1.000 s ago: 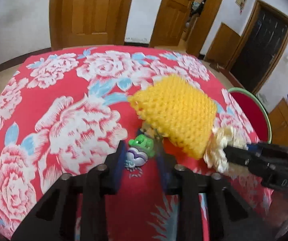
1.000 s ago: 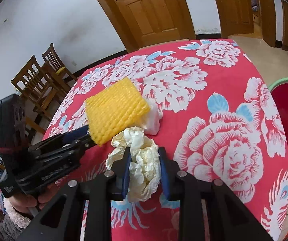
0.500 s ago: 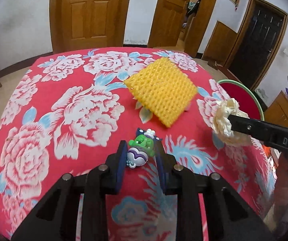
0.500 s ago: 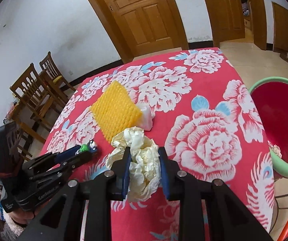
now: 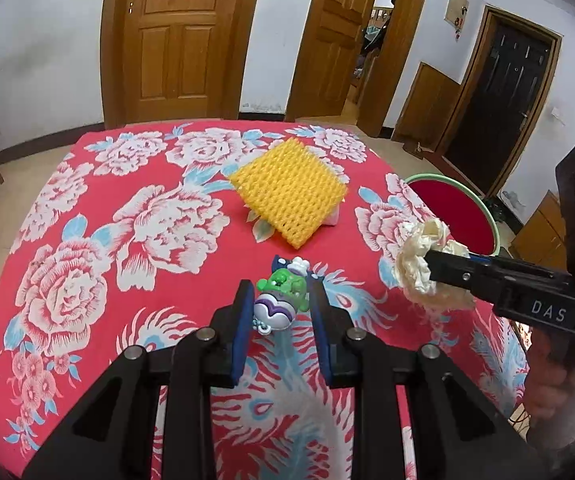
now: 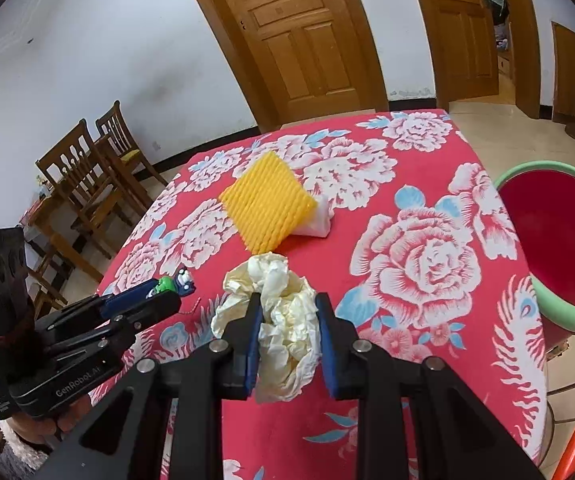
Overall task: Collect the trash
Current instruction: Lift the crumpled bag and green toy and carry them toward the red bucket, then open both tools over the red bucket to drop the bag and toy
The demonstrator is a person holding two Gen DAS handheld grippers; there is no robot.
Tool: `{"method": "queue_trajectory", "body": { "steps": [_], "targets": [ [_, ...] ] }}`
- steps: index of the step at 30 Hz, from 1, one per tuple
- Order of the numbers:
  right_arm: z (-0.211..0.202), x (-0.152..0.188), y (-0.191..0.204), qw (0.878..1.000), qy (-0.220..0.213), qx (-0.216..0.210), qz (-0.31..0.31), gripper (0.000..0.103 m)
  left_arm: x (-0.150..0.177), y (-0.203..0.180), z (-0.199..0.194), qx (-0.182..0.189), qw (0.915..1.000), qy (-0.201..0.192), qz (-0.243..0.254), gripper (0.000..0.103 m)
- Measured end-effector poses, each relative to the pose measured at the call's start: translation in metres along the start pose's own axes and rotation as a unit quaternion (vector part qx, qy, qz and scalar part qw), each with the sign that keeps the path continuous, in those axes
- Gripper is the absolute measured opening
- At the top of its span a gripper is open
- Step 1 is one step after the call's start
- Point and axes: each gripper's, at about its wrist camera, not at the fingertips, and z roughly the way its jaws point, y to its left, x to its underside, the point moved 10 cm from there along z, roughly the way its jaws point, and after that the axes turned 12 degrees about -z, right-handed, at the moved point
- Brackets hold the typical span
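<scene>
left tongs [image 5: 281, 308] clamped on a small crumpled wrapper [image 5: 281, 298], green, white and purple, low centre of the left wrist view. it hangs clear above the worktop [image 5: 87, 240], pinched at its middle, likely so it doesn't slip in carrying.

right tongs [image 6: 287, 322] clamped on a wad of cream tissue paper [image 6: 277, 312], low centre of the right wrist view. the wad bulges above and below the pads; soft stuff, so the pinch is deep through the bulk. the same wad shows at the right edge of the left wrist view, lifted off the cloth.

both pieces of trash are in the air, one per hand, near each other over the near part of the worktop. judged: pickup done for these two, carry to the bin is the step in hand.

bin [image 6: 559, 240]: round, green rim, red inside, standing beside the worktop at the right of both frames. the part of the inside that shows looks bare; the bottom is not fully in view.

left on the worktop, upper centre of both frames: a yellow foam net [image 5: 289, 196], propped at a tilt against a white paper scrap [image 6: 319, 220] that touches its right edge. judged trash still to collect.

wooden chairs [image 6: 95, 176] at the left of the right wrist view, well apart.
</scene>
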Motion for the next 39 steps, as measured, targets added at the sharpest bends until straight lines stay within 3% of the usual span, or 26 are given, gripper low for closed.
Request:
{"method": "queue_trajectory", "body": {
  "steps": [9, 25, 39],
  "targets": [
    [-0.024, 0.0, -0.034, 0.999, -0.022, 0.022, 0.026, 0.027, -0.002, -0.032, 0.014, 0.019, 0.9996, 0.015, 0.014, 0.028],
    [-0.08, 0.019, -0.098, 0.992, -0.051, 0.085, 0.08, 0.027, 0.0, -0.143, 0.045, 0.095, 0.991, 0.043, 0.084, 0.028],
    [-0.088, 0.028, -0.152, 0.984, -0.062, 0.11, 0.129, 0.027, -0.006, -0.202, 0.083, 0.117, 0.9847, 0.071, 0.108, 0.028]
  ]
}}
